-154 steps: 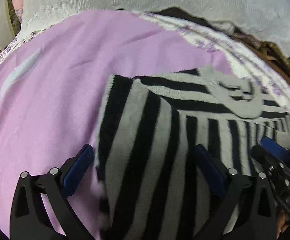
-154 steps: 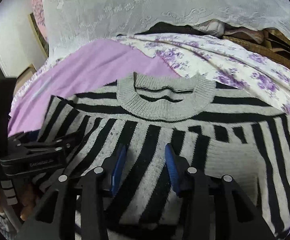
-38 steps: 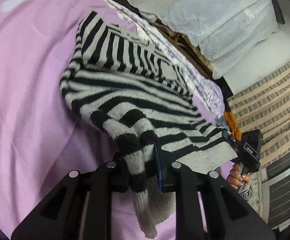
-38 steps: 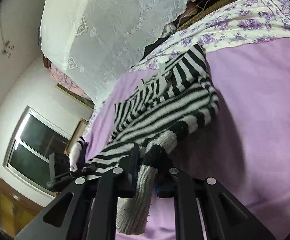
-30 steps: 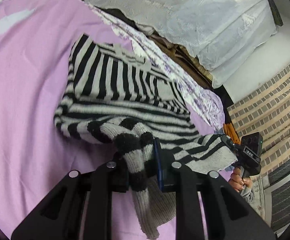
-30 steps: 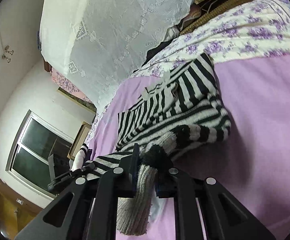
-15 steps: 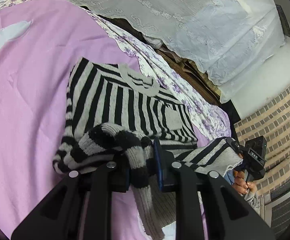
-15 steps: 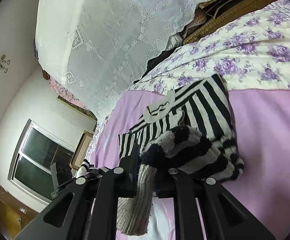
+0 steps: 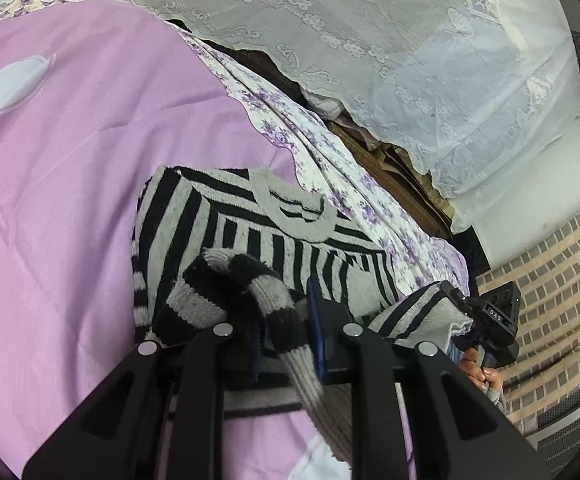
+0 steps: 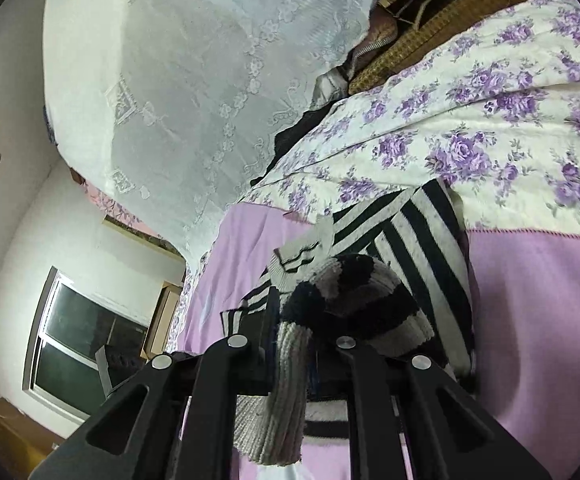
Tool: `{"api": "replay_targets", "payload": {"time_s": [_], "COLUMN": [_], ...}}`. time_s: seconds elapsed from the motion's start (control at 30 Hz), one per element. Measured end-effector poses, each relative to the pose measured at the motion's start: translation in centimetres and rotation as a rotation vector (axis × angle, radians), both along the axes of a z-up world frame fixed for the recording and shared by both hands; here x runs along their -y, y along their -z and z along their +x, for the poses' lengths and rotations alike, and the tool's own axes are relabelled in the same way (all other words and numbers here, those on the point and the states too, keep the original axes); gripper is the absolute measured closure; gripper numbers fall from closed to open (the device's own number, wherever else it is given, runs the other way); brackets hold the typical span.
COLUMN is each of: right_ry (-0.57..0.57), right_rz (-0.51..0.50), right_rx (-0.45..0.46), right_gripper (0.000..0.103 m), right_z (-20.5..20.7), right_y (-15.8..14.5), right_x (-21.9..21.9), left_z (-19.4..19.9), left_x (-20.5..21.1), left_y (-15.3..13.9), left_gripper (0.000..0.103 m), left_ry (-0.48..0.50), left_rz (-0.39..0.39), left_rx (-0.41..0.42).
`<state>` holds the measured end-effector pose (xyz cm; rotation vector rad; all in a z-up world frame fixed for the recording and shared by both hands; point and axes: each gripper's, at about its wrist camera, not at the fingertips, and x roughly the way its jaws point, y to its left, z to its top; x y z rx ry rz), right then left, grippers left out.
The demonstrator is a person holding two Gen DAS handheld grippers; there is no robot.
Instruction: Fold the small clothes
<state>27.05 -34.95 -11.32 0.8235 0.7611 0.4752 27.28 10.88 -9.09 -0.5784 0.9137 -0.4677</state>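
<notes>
Left wrist: right gripper (image 9: 455,300) label "DAS".

i'm seeing open purple blanket (image 9: 74,184) lying flat to the left of the striped sweater (image 9: 194,232), so a hand could be passing there. beyond the sweater, the floral sheet (image 10: 489,120) and the hanging lace cloth (image 9: 369,40) are closing that side off.

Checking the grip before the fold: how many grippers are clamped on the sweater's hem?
2. The left gripper pinches the sweater at the hem's near corner; the right gripper pinches the other hem corner.
</notes>
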Motion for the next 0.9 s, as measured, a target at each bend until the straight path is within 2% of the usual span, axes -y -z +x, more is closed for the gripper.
{"api": "replay_targets", "payload": {"time_s": [0.2,0.33,0.47,0.5,0.53,0.57,0.6,0.63,0.67,0.7,0.73,0.77,0.8,0.83,0.9], "right_ry": [0.020,0.040,0.092,0.097,0.097,0.092,0.087,0.088,0.093,0.096,0.095,0.096,0.105,0.125,0.158], "right_rz": [0.006,0.014,0.052,0.077,0.119,0.160,0.221,0.259,0.277,0.268,0.244,0.189,0.148,0.089,-0.034], "right_rx": [-0.027,-0.047,-0.090,-0.105,-0.126,-0.135,-0.135,-0.128,-0.114,-0.091,-0.079,-0.054,-0.034,-0.006,0.059], "right_gripper": [0.091,0.091,0.089,0.083,0.079,0.077,0.075,0.065,0.060,0.054,0.053,0.052,0.051,0.050,0.050], "right_z": [3.9,6.0,8.1,8.4,8.7,8.7,8.6,8.3,7.9,7.3,7.0,6.4,5.9,5.3,4.2], "right_y": [1.4,2.6,5.3,6.1,7.2,7.7,8.1,8.0,7.8,7.2,6.7,5.9,5.3,4.4,2.6], "right_x": [-0.6,-0.7,0.1,0.4,1.0,1.5,2.1,2.5,2.8,2.9,2.7,2.2,2.0,1.6,0.7], "left_z": [2.9,4.5,6.0,6.6,7.7,8.2,8.3,8.2,7.9,7.5,7.2,6.4,5.8,4.8,3.7], "left_x": [-0.6,-0.7,-1.4,-1.7,-2.4,-2.9,-3.3,-3.9,-4.3,-4.5,-4.6,-4.9,-5.2,-5.6,-5.8], "left_y": [2.0,3.4,5.2,6.2,8.1,9.3,9.7,9.9,9.7,9.2,8.9,7.9,7.1,5.7,3.8], "left_gripper": [0.086,0.087,0.084,0.082,0.082,0.082,0.082,0.082,0.079,0.070,0.054,0.044,0.026,0.017,0.016], "left_ry": [-0.043,-0.077,-0.139,-0.165,-0.176,-0.176,-0.176,-0.176,-0.174,-0.176,-0.182,-0.202,-0.220,-0.252,-0.270], "left_rz": [-0.022,-0.006,-0.011,-0.024,-0.079,-0.145,-0.182,-0.232,-0.263,-0.274,-0.272,-0.248,-0.227,-0.183,-0.120], "left_rx": [-0.029,-0.033,-0.034,-0.058,-0.125,-0.151,-0.156,-0.163,-0.162,-0.149,-0.137,-0.107,-0.079,-0.028,0.042]}}
